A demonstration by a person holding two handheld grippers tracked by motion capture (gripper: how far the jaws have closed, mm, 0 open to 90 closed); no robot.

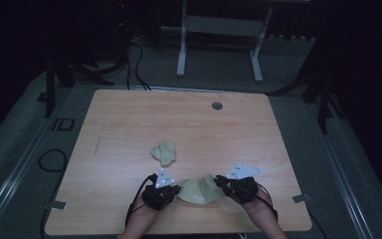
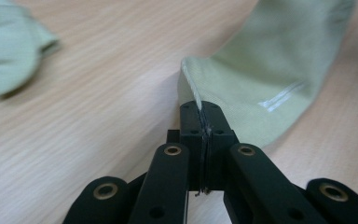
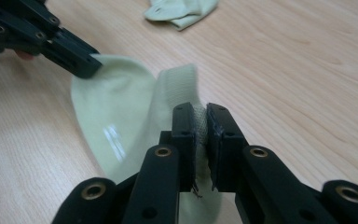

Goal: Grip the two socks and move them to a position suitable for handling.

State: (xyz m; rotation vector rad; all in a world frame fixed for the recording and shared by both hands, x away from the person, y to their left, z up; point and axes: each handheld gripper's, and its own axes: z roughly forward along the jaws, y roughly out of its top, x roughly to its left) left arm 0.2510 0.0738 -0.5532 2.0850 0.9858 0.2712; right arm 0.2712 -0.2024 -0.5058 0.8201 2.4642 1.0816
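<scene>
High view – sock (image 1: 199, 190): lying near the table's (image 1: 129, 124) front edge, stretching between the two grippers.
High view – left gripper (image 1: 175, 190): gripping the sock's left end.
High view – right gripper (image 1: 220, 182): gripping the sock's right end, seemingly a little off the wood.
High view – second sock (image 1: 164, 152): lying crumpled just beyond the left gripper, apart from the held one.
Left gripper view – jaws: pressing together on the sock's thin edge (image 2: 191, 81); fabric running away ahead and to the right.
Right gripper view – jaws: clamping a thicker fold of ribbed cuff (image 3: 199, 123); left gripper (image 3: 91, 65) showing up-left, biting the far end.
Advice – pull: likely best keeping both pinches firm, lifting evenly, drawing apart gently to flatten.
Advice – risk: thin left bite probably slipping under a jerk.
Advice – clearance: steering clear of the second sock.
</scene>
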